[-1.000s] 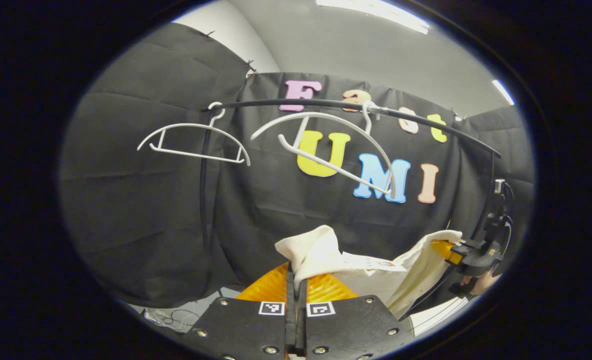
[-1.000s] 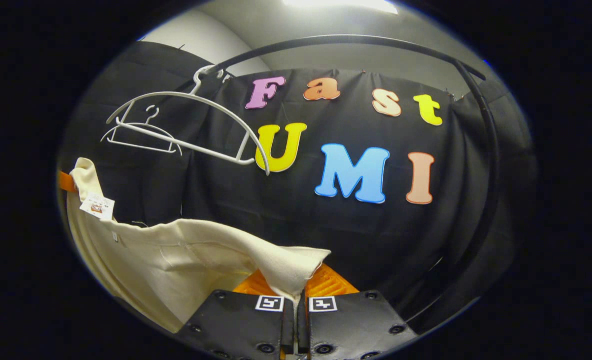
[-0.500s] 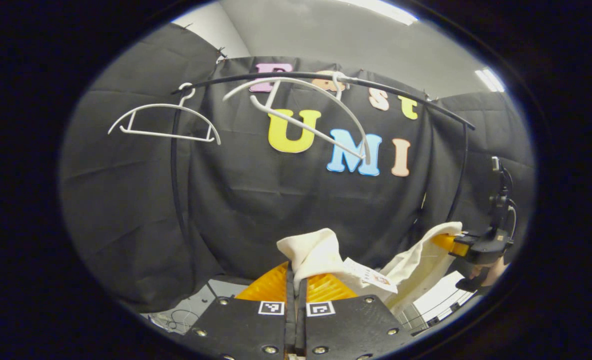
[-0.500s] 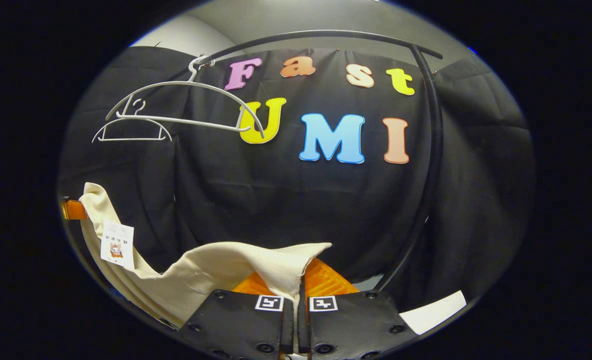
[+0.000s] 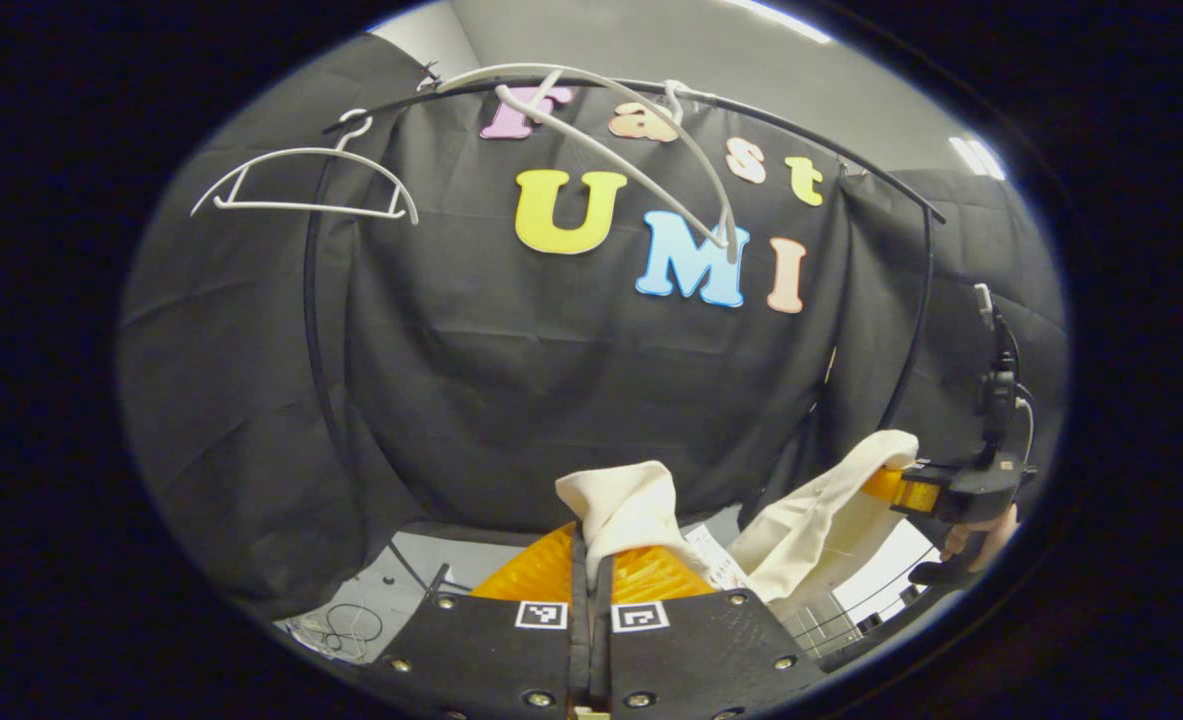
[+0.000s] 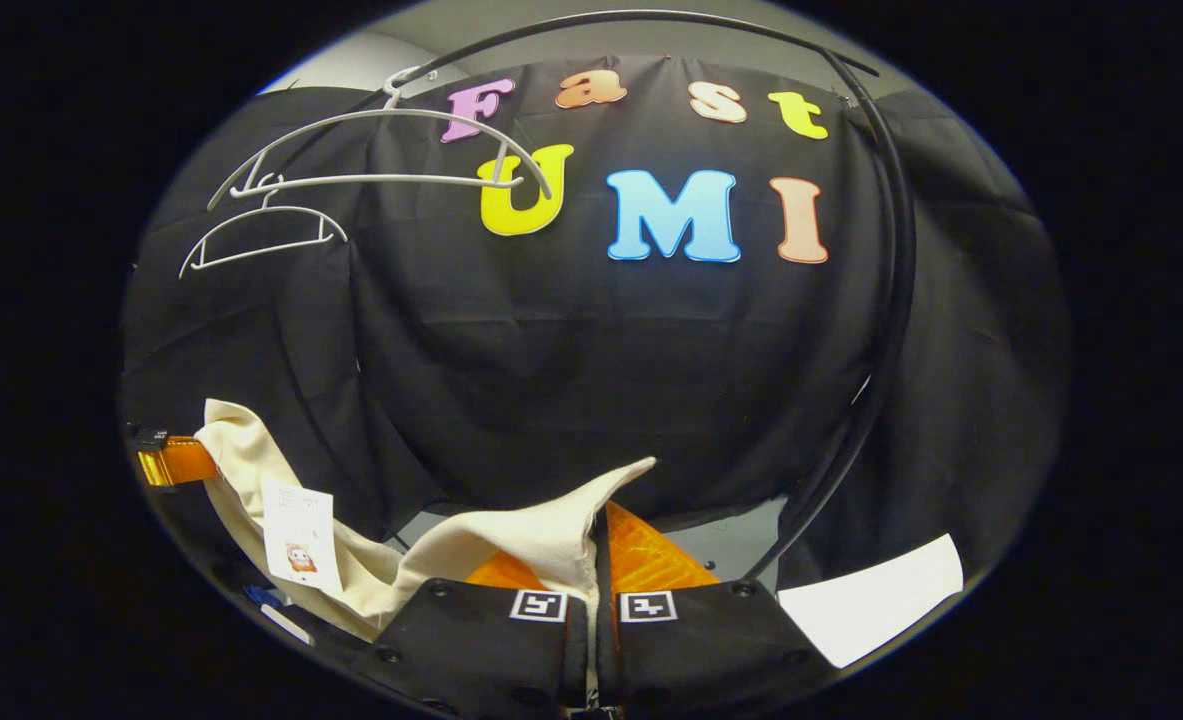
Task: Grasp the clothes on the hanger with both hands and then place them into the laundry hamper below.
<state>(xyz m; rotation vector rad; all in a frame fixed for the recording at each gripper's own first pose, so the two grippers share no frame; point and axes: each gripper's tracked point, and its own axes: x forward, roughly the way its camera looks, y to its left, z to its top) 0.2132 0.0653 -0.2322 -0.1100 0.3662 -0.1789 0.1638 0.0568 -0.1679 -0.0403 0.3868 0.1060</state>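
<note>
We saw 2 bare hangers (image 5: 303,185) on 1 rail (image 5: 831,160); both grippers (image 5: 591,560) (image 6: 596,545) had fingers pinching 1 cream garment (image 6: 511,545).

No wording can be read. A paper tag (image 6: 300,537) hanging from the cream garment (image 6: 511,540) carries a small picture and lines of print too fine to make out; the tag (image 5: 716,566) also shows in the left gripper view, with its print likewise too small to read. Square black-and-white coded markers (image 6: 537,605) sit on each hand-held gripper body, without letters or numbers.
</note>
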